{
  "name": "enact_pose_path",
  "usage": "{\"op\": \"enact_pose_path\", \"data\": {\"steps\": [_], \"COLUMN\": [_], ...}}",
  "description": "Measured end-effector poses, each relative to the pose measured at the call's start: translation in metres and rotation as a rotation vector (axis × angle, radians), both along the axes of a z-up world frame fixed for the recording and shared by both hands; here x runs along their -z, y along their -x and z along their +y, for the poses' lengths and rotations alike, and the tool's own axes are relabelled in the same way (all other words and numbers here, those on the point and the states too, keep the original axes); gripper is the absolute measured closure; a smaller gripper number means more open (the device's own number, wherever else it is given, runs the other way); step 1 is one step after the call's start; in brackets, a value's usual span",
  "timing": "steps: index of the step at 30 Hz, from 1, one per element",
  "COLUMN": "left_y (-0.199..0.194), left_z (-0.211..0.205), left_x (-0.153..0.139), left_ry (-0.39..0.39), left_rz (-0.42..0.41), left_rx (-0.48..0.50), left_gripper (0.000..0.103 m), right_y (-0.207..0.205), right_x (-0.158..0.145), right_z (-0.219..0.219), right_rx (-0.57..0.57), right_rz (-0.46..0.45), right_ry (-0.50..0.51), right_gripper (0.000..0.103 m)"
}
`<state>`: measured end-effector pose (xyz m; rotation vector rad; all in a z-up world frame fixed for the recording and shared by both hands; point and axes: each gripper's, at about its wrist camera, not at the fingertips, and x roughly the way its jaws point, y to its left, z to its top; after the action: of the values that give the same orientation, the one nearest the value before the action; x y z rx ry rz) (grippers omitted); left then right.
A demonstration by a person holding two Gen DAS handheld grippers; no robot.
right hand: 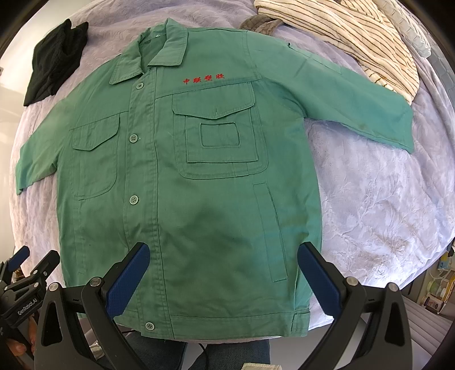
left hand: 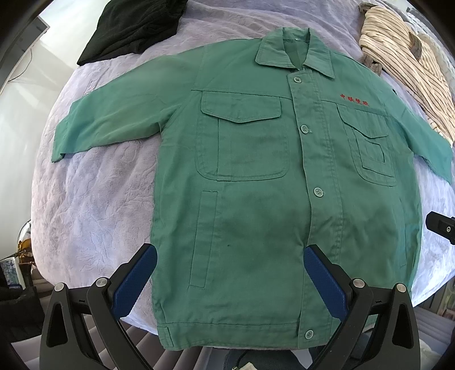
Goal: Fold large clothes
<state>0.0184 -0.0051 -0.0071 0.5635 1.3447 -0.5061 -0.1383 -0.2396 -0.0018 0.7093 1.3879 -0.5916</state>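
Note:
A green work jacket (left hand: 256, 176) (right hand: 182, 182) with red embroidered characters lies flat and buttoned on a lavender bedspread (left hand: 93, 199) (right hand: 384, 205), collar far, hem near, both sleeves spread out sideways. My left gripper (left hand: 230, 256) hovers open above the lower left half of the jacket, nothing between its blue pads (left hand: 136, 281). My right gripper (right hand: 223, 253) hovers open above the lower right half, also holding nothing. The left gripper (right hand: 20, 273) shows at the lower left edge of the right wrist view. A black part of the right gripper (left hand: 442, 227) peeks in at the right edge of the left wrist view.
A black garment (left hand: 133, 25) (right hand: 54, 59) lies at the far left of the bed. A cream striped garment (left hand: 406, 65) (right hand: 355, 37) lies at the far right, close to the jacket's right sleeve. The bed's near edge runs just under the hem; a person's jeans (right hand: 236, 353) show below.

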Motion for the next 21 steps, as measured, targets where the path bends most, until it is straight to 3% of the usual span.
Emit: {"op": "enact_pose_path", "data": {"steps": [21], "left_y": [0.0027], "left_z": [-0.0028], "left_x": [-0.0029], "left_ry": [0.001], "left_rz": [-0.002], "left_rx": [0.008], "left_gripper": [0.0], "right_y": [0.0005], "right_x": [-0.0016], "right_z": [0.0046], "right_rx": [-0.004], "right_rz": [-0.031], "right_ry": [0.002], "right_gripper": [0.0]}}
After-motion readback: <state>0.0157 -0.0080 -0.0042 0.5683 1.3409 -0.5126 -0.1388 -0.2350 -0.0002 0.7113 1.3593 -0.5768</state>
